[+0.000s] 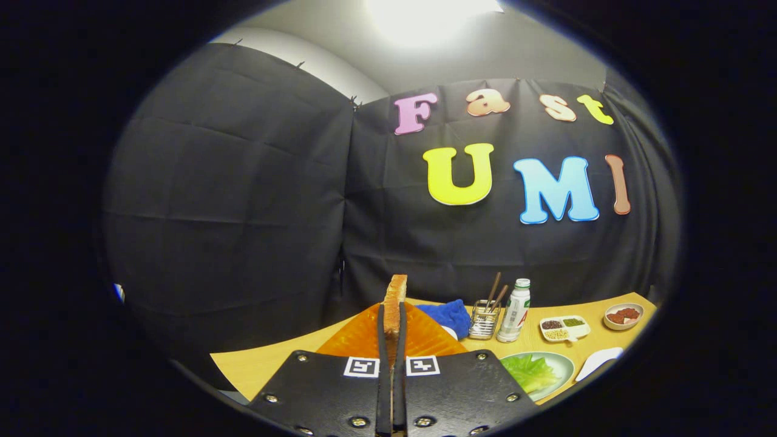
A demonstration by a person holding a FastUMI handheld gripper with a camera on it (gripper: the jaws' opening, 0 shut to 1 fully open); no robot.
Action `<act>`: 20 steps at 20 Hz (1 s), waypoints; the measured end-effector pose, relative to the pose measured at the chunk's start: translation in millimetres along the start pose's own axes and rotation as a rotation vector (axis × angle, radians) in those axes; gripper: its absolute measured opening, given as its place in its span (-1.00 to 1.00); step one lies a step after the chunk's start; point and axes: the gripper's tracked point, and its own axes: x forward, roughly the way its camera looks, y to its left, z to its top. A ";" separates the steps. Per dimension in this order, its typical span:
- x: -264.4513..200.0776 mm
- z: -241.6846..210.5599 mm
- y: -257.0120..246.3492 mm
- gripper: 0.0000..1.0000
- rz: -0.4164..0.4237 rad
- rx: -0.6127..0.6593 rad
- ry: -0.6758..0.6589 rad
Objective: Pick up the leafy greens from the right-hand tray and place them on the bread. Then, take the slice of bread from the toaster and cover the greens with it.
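My gripper is shut on a slice of toasted bread, held upright and edge-on between the two fingers, lifted above the table. Below and behind the slice lies an orange ridged object, partly hidden by the gripper body. To the right of the fingers, a pale green plate carries leafy greens; any bread under the greens is hidden.
On the wooden table beyond the fingers lie a blue cloth, a wire holder with chopsticks, a white bottle, a divided dish of grains, a small bowl of red bits and a white tray edge.
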 end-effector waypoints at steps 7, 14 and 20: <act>-26.6 26.5 -33.9 -0.96 -0.024 -0.018 -0.052; -56.1 6.6 -90.0 -0.97 -0.072 -0.161 -0.039; -58.3 -16.3 -134.5 -0.96 -0.132 -0.172 0.010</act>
